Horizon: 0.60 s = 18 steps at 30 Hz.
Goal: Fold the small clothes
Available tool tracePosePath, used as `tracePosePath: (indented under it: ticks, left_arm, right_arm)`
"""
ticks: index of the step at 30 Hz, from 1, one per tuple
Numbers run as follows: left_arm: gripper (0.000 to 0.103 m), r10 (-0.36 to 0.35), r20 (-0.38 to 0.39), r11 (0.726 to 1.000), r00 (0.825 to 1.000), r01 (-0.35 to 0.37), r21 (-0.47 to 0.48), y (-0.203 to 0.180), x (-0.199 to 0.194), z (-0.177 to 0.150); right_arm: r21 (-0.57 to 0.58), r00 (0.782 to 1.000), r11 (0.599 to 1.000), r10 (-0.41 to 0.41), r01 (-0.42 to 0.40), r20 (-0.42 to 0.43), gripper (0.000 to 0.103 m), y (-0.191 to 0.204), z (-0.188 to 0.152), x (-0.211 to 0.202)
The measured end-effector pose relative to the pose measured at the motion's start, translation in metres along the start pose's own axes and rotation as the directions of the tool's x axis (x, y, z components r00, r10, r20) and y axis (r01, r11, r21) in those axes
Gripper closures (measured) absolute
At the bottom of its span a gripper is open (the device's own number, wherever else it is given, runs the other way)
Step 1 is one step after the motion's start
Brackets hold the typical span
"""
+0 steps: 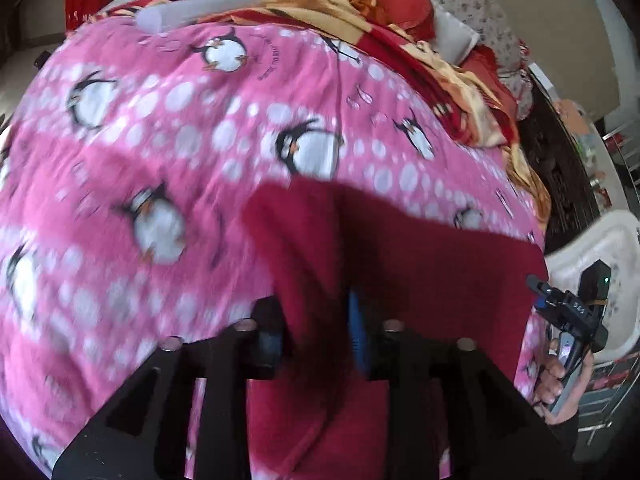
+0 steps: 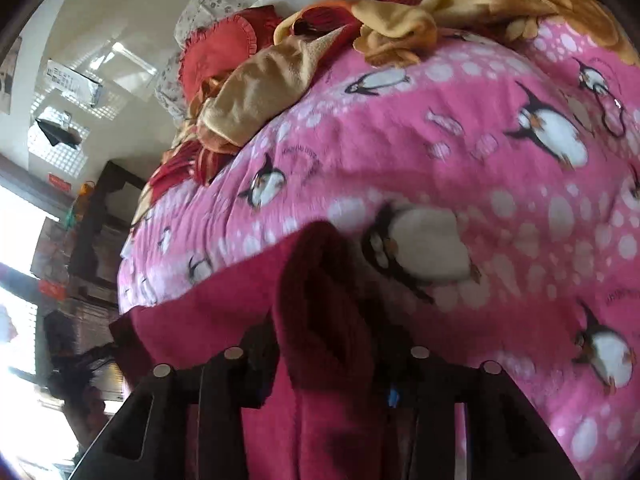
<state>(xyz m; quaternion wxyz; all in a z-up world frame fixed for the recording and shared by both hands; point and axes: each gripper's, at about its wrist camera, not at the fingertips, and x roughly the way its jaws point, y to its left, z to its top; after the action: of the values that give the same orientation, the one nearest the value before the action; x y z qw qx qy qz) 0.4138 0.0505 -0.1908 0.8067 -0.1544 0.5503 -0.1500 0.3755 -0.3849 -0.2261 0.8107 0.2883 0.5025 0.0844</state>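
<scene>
A pink penguin-print blanket [image 1: 168, 152] fills most of both views, spread over a bed and patterned with white dots and black-and-white penguins; in the right wrist view it [image 2: 460, 168] bulges from the centre out toward three o'clock. Beyond it, at about twelve to one o'clock in the left wrist view, lies a rumpled red and yellow blanket [image 1: 400, 36], and the same heap [image 2: 256, 92] sits at eleven to twelve o'clock in the right wrist view, with a round red frilled cushion [image 2: 224, 56] just beside it. A white chair [image 1: 600, 256] shows at three o'clock in the left wrist view.

The task's thing is a dark red garment [image 1: 400, 264] — it lies on the pink blanket near the bed's near edge and is gathered up at both ends. In the left wrist view it spreads from the centre toward four o'clock, and a fold of it rises between the fingers of the left gripper [image 1: 316, 344] at six o'clock; those fingers stand narrow, pinched on the cloth. In the right wrist view the garment [image 2: 208, 312] stretches out toward eight o'clock, and a bunched ridge of it is clamped in the right gripper [image 2: 328, 360] at six o'clock, the fingers likewise drawn close on the fabric.

At four o'clock in the left wrist view the right hand [image 1: 556, 380] wraps the handle of its gripper — small and partly cut off by the frame edge.
</scene>
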Motion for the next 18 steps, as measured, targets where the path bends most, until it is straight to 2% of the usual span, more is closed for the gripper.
tracePosePath:
  ticks: [1,2,4,5,8,9,10,12,13,14,16,18]
  left_arm:
    - [0.055,0.008,0.014,1.0,1.0,-0.008,-0.001,0.003,-0.01,-0.01]
    - [0.044,0.013,0.02,1.0,1.0,-0.012,-0.008,0.006,-0.017,-0.02]
    - [0.044,0.008,0.02,0.999,1.0,-0.007,-0.038,0.013,-0.026,-0.046]
    - [0.044,-0.006,-0.007,0.998,1.0,0.006,-0.058,0.017,-0.025,-0.06]
    - [0.044,-0.024,-0.053,0.995,0.998,0.019,-0.1,0.021,-0.018,-0.086]
    - [0.044,-0.022,-0.066,0.993,0.998,0.014,-0.113,0.022,-0.013,-0.094]
    - [0.047,-0.024,-0.076,0.991,0.997,0.014,-0.13,0.023,-0.011,-0.099]
    - [0.06,-0.026,-0.083,0.988,0.996,0.013,-0.151,0.024,-0.006,-0.105]
    - [0.064,-0.012,-0.077,0.989,0.997,0.0,-0.148,0.023,-0.006,-0.106]
    - [0.075,0.011,-0.073,0.99,0.997,-0.02,-0.137,0.021,-0.006,-0.105]
    - [0.087,0.023,-0.082,0.991,0.996,-0.034,-0.133,0.017,-0.006,-0.103]
    - [0.091,0.022,-0.078,0.991,0.997,-0.032,-0.127,0.012,-0.013,-0.101]
  right_arm:
    - [-0.01,1.0,1.0,-0.027,0.027,0.015,0.035,0.001,-0.009,-0.009]
    - [-0.035,0.999,0.999,-0.04,0.041,0.035,0.034,0.003,-0.022,-0.023]
    - [-0.05,0.998,0.999,-0.005,0.008,0.061,0.034,0.005,-0.054,-0.048]
    - [-0.038,0.998,0.999,0.024,-0.022,0.053,0.034,0.004,-0.071,-0.055]
    - [0.0,0.997,0.997,0.081,-0.081,0.003,0.036,0.001,-0.118,-0.058]
    - [-0.003,0.996,0.996,0.086,-0.087,-0.029,0.042,0.003,-0.132,-0.052]
    - [-0.005,0.996,0.997,0.078,-0.078,-0.042,0.05,0.003,-0.139,-0.048]
    - [0.018,0.996,0.998,0.063,-0.062,-0.065,0.058,0.0,-0.147,-0.035]
    - [0.041,0.995,0.997,0.069,-0.066,-0.071,0.068,-0.003,-0.146,-0.03]
    - [0.064,0.996,0.996,0.061,-0.057,-0.072,0.072,-0.006,-0.145,-0.027]
    - [0.092,0.996,0.994,0.069,-0.064,-0.053,0.088,-0.01,-0.138,-0.028]
    - [0.114,0.996,0.99,0.085,-0.079,-0.042,0.095,-0.012,-0.13,-0.034]
